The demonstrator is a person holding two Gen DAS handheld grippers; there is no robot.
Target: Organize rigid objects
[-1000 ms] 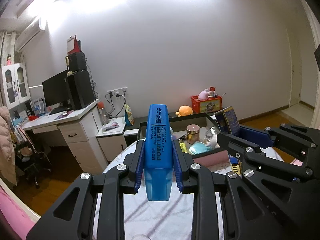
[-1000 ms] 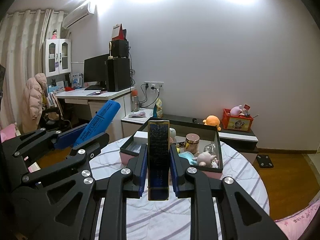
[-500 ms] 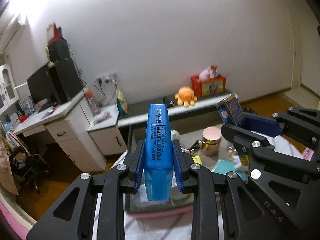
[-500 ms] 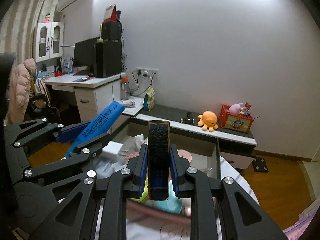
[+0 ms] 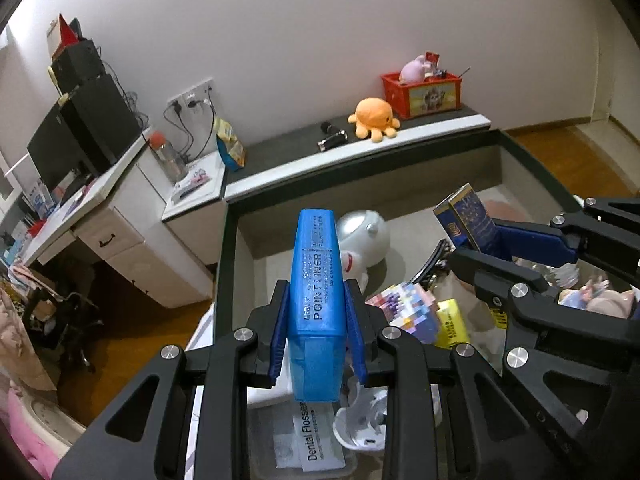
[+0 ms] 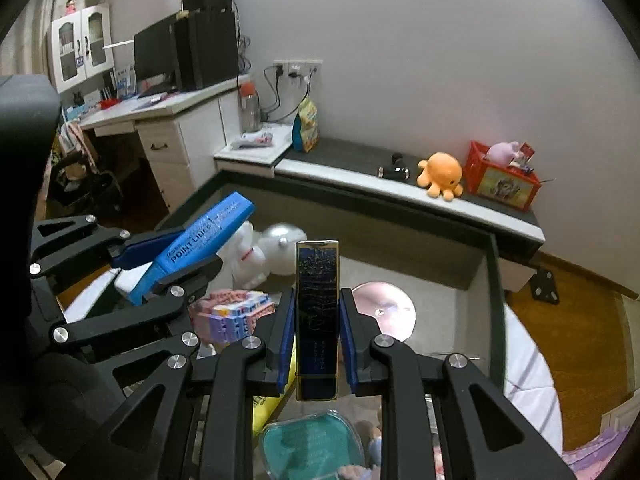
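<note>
A dark-rimmed tray (image 6: 496, 280) sits on the striped-cloth table (image 6: 528, 360).

Blue highlighter (image 5: 318, 276) (black lettering), dark navy box (image 6: 317, 316) edged gold, orange octopus plush (image 5: 373, 117), red crate (image 5: 425, 93).

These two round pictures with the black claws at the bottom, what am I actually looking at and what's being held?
Each picture comes from a wide-angle camera on a hand-held gripper, looking out along its jaws; a person holds one in each hand. The left gripper is shut on a blue highlighter. The right gripper is shut on a slim dark box with gold edges. Both hang over an open storage box crowded with small things: a silver-headed toy, a pastel block cube, a teal case and a Dental Flosser pack.
</note>
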